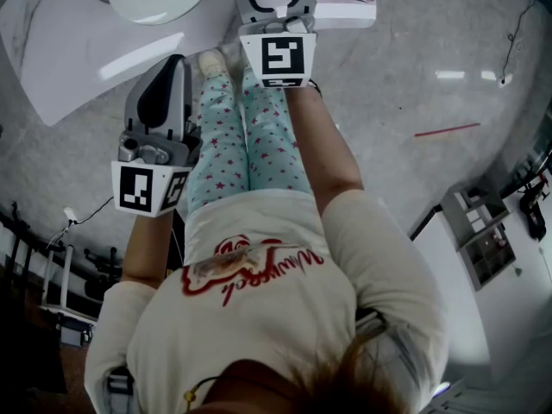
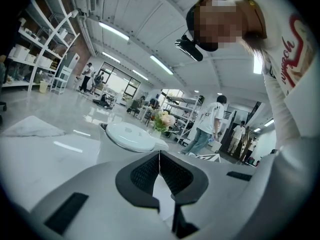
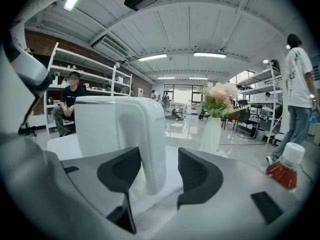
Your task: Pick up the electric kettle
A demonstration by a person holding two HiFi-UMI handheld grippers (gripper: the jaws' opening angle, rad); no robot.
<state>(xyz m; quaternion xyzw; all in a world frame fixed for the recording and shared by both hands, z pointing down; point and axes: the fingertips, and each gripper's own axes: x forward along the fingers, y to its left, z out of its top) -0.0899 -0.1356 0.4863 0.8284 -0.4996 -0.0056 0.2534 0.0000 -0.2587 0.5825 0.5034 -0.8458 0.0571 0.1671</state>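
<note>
Empty tongs [image 2: 159, 157] together, white kettle [image 2: 127, 136] beyond

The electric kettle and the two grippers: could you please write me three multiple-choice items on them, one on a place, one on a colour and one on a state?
1. Where is the handle of the electric kettle?
A. Between the jaws of the right gripper
B. To the left of both its jaws
C. High above its jaws

2. What colour is the electric kettle?
A. Black
B. Red
C. White

3. How do the jaws of the left gripper stand?
A. Wide apart
B. Together, with nothing between them
C. Shut on the handle

Answers:
1 A: the right gripper view shows the handle standing between the parted jaws.
2 C: its body is white in both gripper views.
3 B: the left gripper view shows the pads meeting, with the kettle beyond them.
</note>
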